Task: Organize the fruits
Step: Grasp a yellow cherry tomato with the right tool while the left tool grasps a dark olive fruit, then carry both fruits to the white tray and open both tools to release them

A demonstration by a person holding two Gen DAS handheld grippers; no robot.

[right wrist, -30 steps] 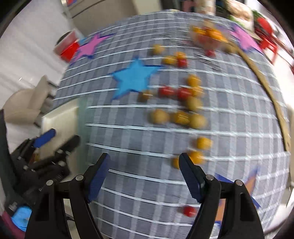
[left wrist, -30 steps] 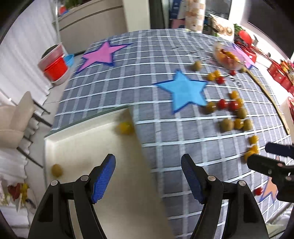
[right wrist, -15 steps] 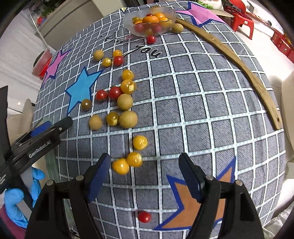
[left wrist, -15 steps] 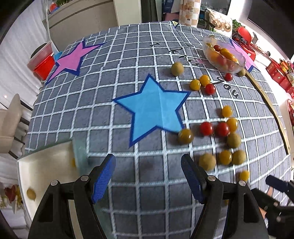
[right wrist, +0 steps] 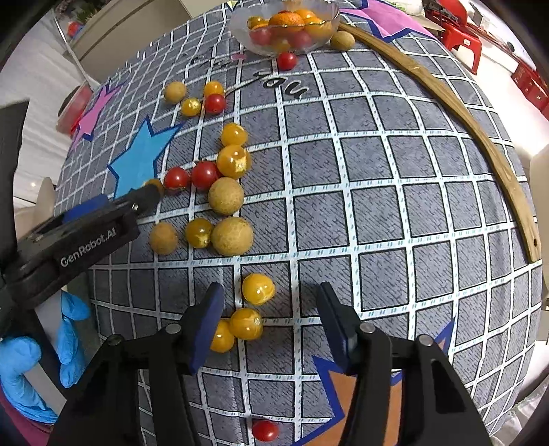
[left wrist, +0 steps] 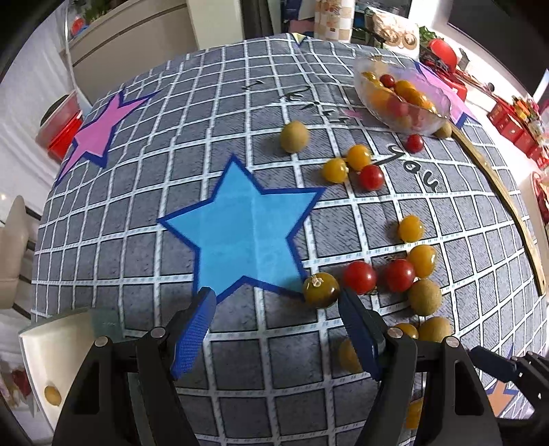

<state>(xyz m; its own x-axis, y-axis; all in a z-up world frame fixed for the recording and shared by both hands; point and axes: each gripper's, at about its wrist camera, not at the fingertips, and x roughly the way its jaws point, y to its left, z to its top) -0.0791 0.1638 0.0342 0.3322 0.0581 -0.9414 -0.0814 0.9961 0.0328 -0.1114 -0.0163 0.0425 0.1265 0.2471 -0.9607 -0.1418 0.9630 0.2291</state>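
My right claw points steeply down at the checked grey cloth, its ribbed blue pads apart and just now drawing closer; a glossy yellow cherry tomato sits between them nearer the left pad, with nothing pressing on it yet. A second yellow one lies partly behind that left pad, touching the first, and a third rests just beyond. Under my wrist a small red tomato sits at the edge of an orange star patch. My left claw hangs open over bare cloth, and a dull olive-brown tomato with a dry stem scar lies just past the tip of its right pad; I cannot tell whether they touch. Beside it, at the cloth's edge, is a pale smooth tray holding one small yellow fruit. Farther out lie matte, rough-skinned tan round fruits among shiny red tomatoes, next to a flat blue felt star. At the far side stands a clear glass bowl heaped with red and orange fruit, and a curved wooden strip runs along the right.
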